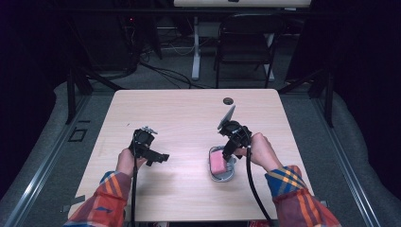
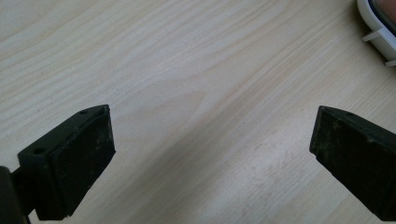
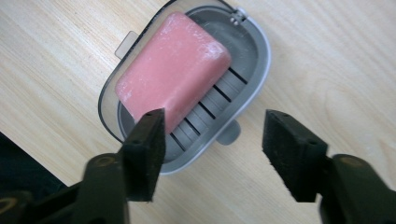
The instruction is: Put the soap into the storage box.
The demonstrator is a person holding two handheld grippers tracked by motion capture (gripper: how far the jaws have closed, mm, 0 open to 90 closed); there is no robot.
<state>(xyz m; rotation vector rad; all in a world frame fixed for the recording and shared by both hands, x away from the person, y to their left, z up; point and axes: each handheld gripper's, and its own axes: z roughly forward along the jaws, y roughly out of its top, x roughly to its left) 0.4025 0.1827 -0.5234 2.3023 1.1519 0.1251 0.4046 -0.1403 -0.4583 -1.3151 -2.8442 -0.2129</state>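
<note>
Soap: pink rectangular soap bar [image 3: 173, 70] lying tilted in the grey oval plastic soap dish [image 3: 254, 60], right of centre on the pale wooden table [image 1: 184, 113].
Right hand-held gripper [image 3: 212, 149]: just above the dish's near rim, jaws apart, pinching nothing.
Left hand-held gripper [image 2: 212, 149]: well left, jaws spread wide over bare table.

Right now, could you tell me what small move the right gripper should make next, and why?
Probably lower the right gripper and shift it over the soap. Its jaws stand apart with nothing between them, above the near edge of the dish, and the soap lies loose on the dish's slats, off towards one jaw.
</note>
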